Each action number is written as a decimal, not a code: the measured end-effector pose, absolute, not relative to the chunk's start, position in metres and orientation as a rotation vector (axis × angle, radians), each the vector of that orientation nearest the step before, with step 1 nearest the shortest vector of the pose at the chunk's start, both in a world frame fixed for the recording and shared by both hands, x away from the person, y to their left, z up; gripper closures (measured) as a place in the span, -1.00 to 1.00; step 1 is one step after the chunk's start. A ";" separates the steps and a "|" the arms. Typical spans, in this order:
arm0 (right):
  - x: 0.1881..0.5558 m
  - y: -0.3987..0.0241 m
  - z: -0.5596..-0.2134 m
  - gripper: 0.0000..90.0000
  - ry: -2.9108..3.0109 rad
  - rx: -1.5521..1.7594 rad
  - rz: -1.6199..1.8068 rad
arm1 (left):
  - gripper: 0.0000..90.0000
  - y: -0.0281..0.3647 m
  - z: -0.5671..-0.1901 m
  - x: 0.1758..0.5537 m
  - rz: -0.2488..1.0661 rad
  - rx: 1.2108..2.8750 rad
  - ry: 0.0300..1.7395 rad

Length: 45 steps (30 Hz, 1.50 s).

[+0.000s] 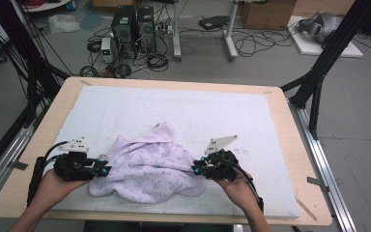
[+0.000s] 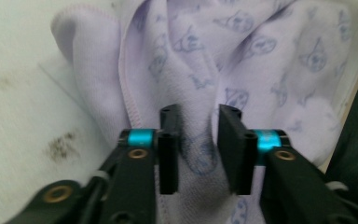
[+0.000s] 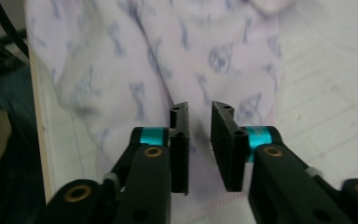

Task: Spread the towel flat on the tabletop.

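Cloth bunched up between two grippers

High view: a soft purple cloth [image 1: 147,169] with little printed faces lies in a heap on the white mat [image 1: 183,111] that covers the surface [image 1: 43,125]. It sits near the person's edge, in the middle. The left gripper [image 1: 105,171] is at the cloth's left side and the right gripper [image 1: 193,168] is at its right side. Each one is held in a hand and points in at the cloth. They likely sit at both sides so the cloth can be picked up or pulled flat from two ends at once.

Left gripper view: the fingers [image 2: 168,140] stand a little way apart. A fold of the cloth [image 2: 242,56] runs up between them. The pads do not look like they squeeze it, so the fold is loose. A stitched edge lies just beside the left finger, which looks like a good place to grab.

Right gripper view: the fingers [image 3: 181,140] are also a little way apart, with a narrow gap. The cloth [image 3: 135,60] lies under and between them, and its hem shows at the bottom. Nothing looks pinched yet. Being so close to the edge, this gripper seems ready to close on it.
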State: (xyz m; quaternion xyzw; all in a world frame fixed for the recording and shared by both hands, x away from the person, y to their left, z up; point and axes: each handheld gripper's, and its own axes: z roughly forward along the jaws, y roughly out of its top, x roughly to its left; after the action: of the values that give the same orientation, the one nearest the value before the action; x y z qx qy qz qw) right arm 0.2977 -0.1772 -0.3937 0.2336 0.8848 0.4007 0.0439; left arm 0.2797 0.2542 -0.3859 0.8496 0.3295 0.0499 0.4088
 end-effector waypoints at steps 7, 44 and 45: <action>0.329 -0.161 -0.384 0.42 2.654 0.727 1.199 | 0.19 0.220 -0.354 0.307 0.163 2.145 0.737; 0.337 -0.190 -0.355 0.86 2.633 0.757 1.188 | 0.93 0.199 -0.356 0.338 0.236 2.127 0.788; 0.328 -0.185 -0.357 0.85 2.652 0.730 1.175 | 0.93 0.202 -0.365 0.331 0.230 2.138 0.799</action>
State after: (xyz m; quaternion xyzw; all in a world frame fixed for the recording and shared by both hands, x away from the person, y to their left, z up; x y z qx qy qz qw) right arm 0.3282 -0.1848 -0.3568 0.2433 0.8841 0.3917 0.0753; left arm 0.3312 0.2019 -0.3646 0.8495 0.3175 0.0914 0.4114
